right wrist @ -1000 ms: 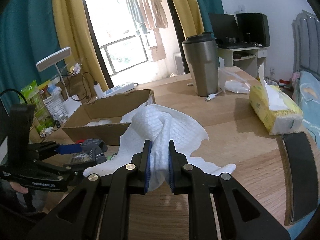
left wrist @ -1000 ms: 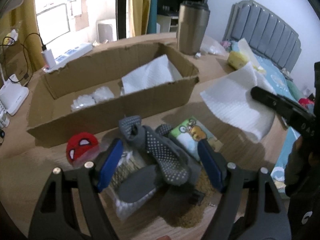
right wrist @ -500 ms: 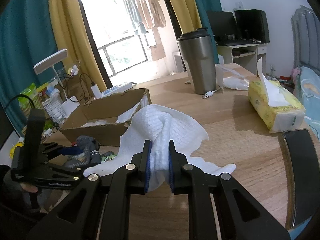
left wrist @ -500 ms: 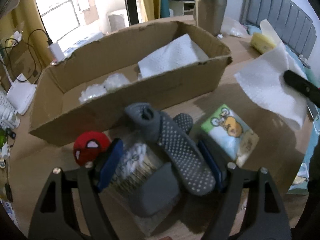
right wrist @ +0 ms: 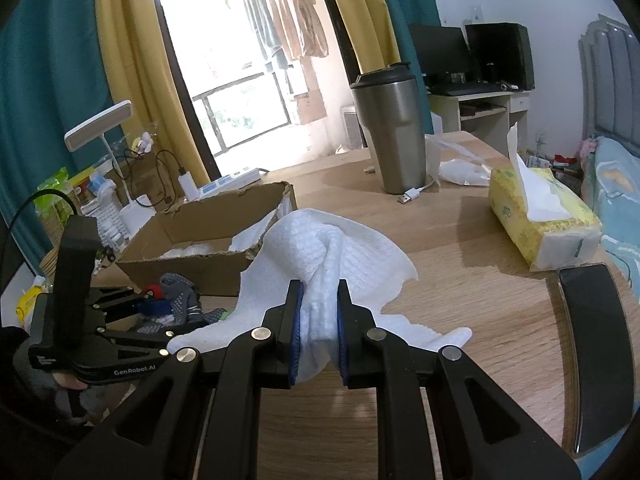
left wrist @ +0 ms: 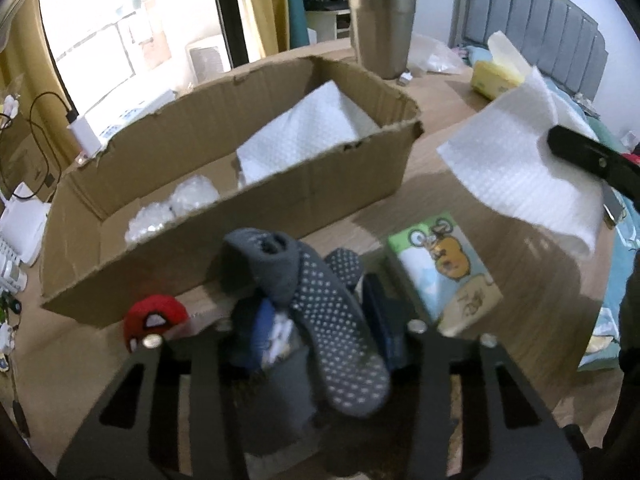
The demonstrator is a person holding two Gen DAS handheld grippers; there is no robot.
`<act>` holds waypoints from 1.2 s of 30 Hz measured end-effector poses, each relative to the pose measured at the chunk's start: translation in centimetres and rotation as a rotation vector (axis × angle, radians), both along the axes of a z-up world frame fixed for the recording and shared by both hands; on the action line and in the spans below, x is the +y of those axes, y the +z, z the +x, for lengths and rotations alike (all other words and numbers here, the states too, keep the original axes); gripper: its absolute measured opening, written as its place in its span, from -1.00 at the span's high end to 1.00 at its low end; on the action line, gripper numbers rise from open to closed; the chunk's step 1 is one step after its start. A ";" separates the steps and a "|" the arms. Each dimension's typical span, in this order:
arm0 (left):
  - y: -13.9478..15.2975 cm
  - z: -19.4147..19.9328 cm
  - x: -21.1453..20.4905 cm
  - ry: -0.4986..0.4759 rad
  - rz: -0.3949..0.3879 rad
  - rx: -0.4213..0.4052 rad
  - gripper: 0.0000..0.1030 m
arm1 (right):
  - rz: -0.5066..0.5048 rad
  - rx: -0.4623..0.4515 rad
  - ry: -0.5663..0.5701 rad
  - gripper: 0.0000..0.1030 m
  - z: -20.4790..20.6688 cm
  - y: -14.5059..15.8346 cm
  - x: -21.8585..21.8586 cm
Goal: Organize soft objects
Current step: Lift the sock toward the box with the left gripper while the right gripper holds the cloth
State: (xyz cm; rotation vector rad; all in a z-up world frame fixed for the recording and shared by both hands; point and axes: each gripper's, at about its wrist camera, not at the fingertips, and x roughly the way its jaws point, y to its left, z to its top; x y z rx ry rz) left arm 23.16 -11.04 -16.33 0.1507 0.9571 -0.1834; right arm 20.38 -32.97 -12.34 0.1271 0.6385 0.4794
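Note:
My left gripper (left wrist: 320,320) is shut on grey dotted socks (left wrist: 320,312) with a clear packet pinched alongside, held just in front of the cardboard box (left wrist: 192,248). The box holds a white paper towel (left wrist: 304,136) and white bubble-wrap lumps (left wrist: 176,208). My right gripper (right wrist: 318,320) is shut on a white paper towel (right wrist: 352,248), lifted above the table right of the box (right wrist: 208,224); this towel also shows in the left wrist view (left wrist: 516,168). The left gripper (right wrist: 132,320) with the socks (right wrist: 180,292) shows in the right wrist view.
A red Spider-Man ball (left wrist: 154,318) and a cartoon tissue pack (left wrist: 440,272) lie before the box. A steel tumbler (right wrist: 392,132), a yellow tissue pack (right wrist: 544,220), a plastic bag (right wrist: 460,170), a power strip (right wrist: 232,180) and a black pad (right wrist: 592,356) are on the table.
My left gripper has closed on the grey socks and lifted them toward the box. My right gripper still holds its paper towel, nearly unmoved.

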 end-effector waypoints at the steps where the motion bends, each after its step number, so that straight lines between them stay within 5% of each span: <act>1: 0.1 0.0 0.1 -0.004 -0.004 -0.005 0.29 | -0.001 -0.001 0.002 0.69 0.0 0.1 0.1; 15: 3.9 -2.4 1.1 -0.060 -0.133 -0.105 0.50 | -0.038 -0.043 0.012 0.69 -0.8 2.1 1.8; 36: 9.3 -5.6 8.4 0.030 -0.250 -0.270 0.53 | -0.095 -0.129 0.077 0.69 -1.1 5.9 7.1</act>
